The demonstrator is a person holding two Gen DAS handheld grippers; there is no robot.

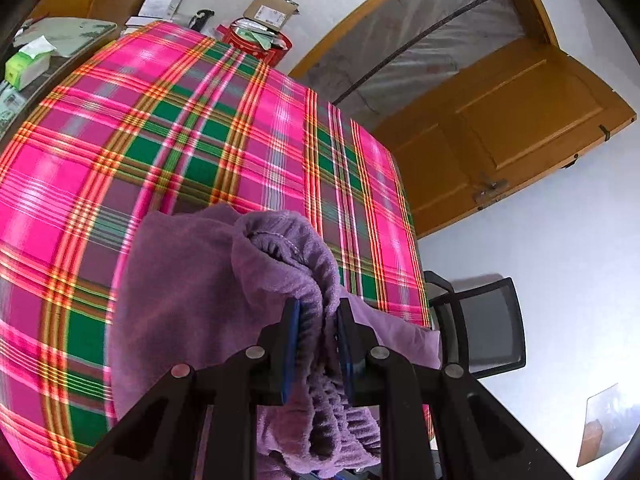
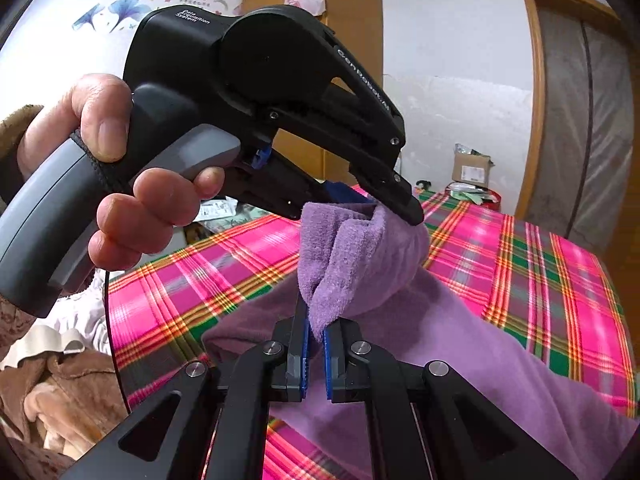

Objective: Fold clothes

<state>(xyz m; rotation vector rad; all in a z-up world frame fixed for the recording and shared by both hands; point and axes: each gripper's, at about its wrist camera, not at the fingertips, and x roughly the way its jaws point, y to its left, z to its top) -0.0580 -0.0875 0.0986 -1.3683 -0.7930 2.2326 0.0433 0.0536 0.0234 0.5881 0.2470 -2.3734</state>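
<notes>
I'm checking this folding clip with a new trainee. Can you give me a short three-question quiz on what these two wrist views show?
1. True or false: both grippers are shut on the purple garment.
2. What covers the table? A) plaid cloth B) white sheet C) bare wood
3. In the right wrist view, what grips the left gripper?

Key:
1. True: the left gripper and the right gripper each have fabric between the jaws.
2. A, the plaid cloth.
3. The person's hand.
</notes>
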